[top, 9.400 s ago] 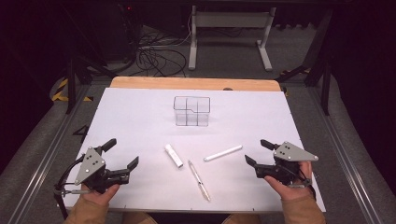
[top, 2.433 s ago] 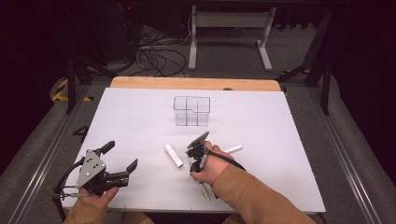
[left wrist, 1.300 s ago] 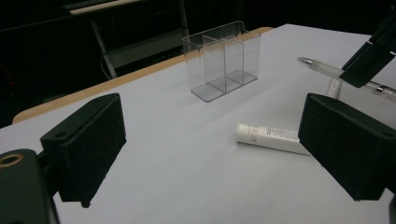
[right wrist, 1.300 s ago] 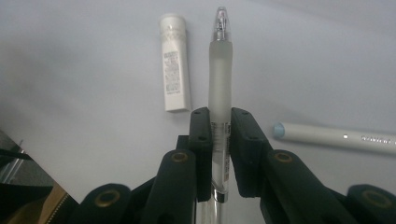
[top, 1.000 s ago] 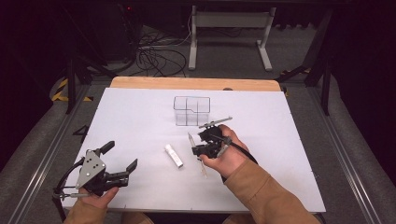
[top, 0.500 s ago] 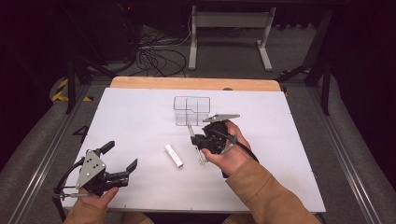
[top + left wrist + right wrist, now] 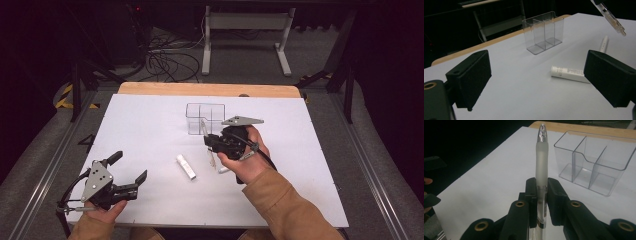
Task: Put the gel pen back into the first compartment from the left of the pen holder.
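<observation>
- Two black jaws of the right hand-held gripper (image 7: pixel 541 195) pinch a clear plastic pen with a frosted grip (image 7: pixel 541 165), lifted off the surface just in front of the clear three-compartment plastic organiser (image 7: pixel 205 118).
- Left hand-held gripper (image 7: pixel 131 169) rests near the front left edge, jaws spread wide, holding nothing.
- White cylindrical marker (image 7: pixel 185 166) lies on the white surface (image 7: pixel 140 125); a second white marker (image 7: pixel 604 43) lies beyond it.
- Dark floor, cables behind.

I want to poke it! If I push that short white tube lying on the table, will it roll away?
Probably yes. The white tube looks round and lies flat on its side on the smooth white table, so a sideways poke would likely roll it. It looks stiff and light. A poke on its end would more likely slide or spin it.
</observation>
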`<state>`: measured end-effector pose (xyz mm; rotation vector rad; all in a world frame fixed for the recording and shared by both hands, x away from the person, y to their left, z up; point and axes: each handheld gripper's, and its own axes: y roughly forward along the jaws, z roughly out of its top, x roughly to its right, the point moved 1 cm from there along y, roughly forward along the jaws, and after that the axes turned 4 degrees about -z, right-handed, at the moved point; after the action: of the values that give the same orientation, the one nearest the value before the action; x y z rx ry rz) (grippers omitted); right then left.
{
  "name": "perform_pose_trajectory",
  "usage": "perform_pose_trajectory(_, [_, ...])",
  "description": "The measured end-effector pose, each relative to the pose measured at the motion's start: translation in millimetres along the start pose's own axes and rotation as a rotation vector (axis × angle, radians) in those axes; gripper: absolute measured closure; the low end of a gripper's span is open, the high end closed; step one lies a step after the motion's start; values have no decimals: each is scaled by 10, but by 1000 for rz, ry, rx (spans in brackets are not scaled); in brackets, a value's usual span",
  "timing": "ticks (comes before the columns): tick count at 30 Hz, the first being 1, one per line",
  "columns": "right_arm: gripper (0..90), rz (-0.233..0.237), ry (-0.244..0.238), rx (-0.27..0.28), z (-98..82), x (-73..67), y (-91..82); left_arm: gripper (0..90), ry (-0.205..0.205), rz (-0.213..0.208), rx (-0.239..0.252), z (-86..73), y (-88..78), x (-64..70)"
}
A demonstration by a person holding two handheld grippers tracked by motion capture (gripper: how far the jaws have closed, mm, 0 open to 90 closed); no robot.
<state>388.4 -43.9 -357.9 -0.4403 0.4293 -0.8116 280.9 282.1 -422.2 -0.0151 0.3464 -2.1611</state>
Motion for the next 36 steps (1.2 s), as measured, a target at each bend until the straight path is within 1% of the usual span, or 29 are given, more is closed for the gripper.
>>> perform_pose_trajectory(3, [803, 8, 2, 12, 12, 7, -1, 83, 0, 0, 0, 0, 0, -1])
perform_pose_trajectory(5, [803, 21, 7, 37, 43, 20, -2, 83, 0, 1, 0, 0, 0, -1])
perform_pose_trajectory(15, [802, 42, 9, 109, 206, 104, 53, 83, -2, 0, -2, -4, 3, -3])
perform_pose_trajectory(23, [802, 36, -7, 168, 352, 164, 145, 83, -3, 1, -2, -6, 4, -6])
perform_pose_trajectory(27, [802, 37, -7, 179, 411, 182, 195, 83, -2, 2, -2, -7, 5, -4])
perform_pose_trajectory(34, [802, 20, -11, 224, 566, 228, 343, 83, -6, 0, 1, -10, 7, -4])
perform_pose_trajectory(36, [802, 18, -9, 227, 582, 230, 358, 83, -4, 0, 0, -10, 7, -6])
